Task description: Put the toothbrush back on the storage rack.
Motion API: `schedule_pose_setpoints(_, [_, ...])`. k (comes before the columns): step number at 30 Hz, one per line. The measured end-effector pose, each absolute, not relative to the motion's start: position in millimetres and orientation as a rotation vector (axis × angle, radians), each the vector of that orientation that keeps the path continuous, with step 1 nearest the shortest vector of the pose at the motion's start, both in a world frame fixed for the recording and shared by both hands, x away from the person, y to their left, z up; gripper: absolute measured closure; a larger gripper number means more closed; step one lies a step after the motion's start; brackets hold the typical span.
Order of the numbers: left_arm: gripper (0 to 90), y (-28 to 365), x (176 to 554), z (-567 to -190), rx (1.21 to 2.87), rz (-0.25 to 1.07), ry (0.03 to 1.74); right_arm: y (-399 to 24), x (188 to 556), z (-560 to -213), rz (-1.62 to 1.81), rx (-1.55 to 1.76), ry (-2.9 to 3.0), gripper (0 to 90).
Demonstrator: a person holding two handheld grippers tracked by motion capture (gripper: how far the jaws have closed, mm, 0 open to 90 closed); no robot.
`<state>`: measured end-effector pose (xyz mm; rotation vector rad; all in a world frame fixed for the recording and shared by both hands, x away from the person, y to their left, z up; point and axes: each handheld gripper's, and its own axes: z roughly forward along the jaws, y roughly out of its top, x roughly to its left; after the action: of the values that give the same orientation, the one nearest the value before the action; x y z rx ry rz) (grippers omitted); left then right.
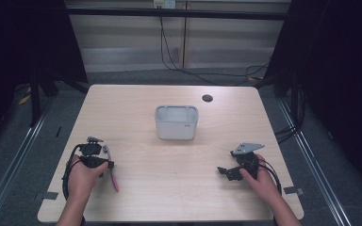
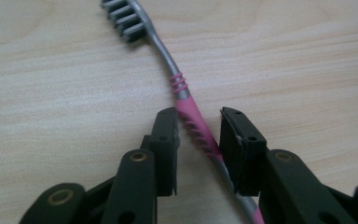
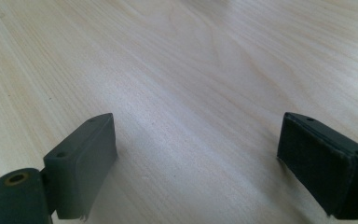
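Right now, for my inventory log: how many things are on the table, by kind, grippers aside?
Toothbrush, pink and grey: 1
Grey container: 1
Total: 2

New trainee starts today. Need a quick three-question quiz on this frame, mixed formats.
1. True or false: the left tool has its jaws on either side of the toothbrush handle.
2. Multiple choice: the right tool is A) shut on the toothbrush, B) open over bare table, C) inside the grey bin.
3. Fill in: the toothbrush lies flat on the table, bristles pointing ____ from the left tool.

Key: 1 true; 2 B; 3 away.
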<state>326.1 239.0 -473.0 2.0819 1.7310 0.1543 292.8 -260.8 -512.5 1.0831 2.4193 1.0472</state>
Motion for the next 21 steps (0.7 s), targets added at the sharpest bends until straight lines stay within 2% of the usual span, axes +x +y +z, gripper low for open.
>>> schedule_pose_setpoints(2, [75.5,237.7,325.9,-472.5,2.100,0.152,1.727,-260.8,292.8,-512.5,1.047,1.083,2.419,11.0])
schedule_pose_setpoints(5, [76.8,235.6,325.9,-472.6,2.098,0.158,1.738,-260.8,292.8,-512.5,1.047,1.083,2.419,11.0])
schedule_pose_setpoints(7, [81.4,235.1,326.9,-472.6,2.095,0.145,1.746,-260.8,292.7,-512.5,1.047,1.084,2.419,11.0])
schedule_pose_setpoints(14, [82.0,231.1,329.7,-471.2,2.157,0.170,1.729,-260.8,292.7,-512.5,1.047,1.084,2.420,11.0])
schedule_pose_setpoints(21, [83.1,233.8,330.1,-467.4,2.111,0.178,1.711,-260.8,292.7,-512.5,1.047,1.084,2.419,11.0])
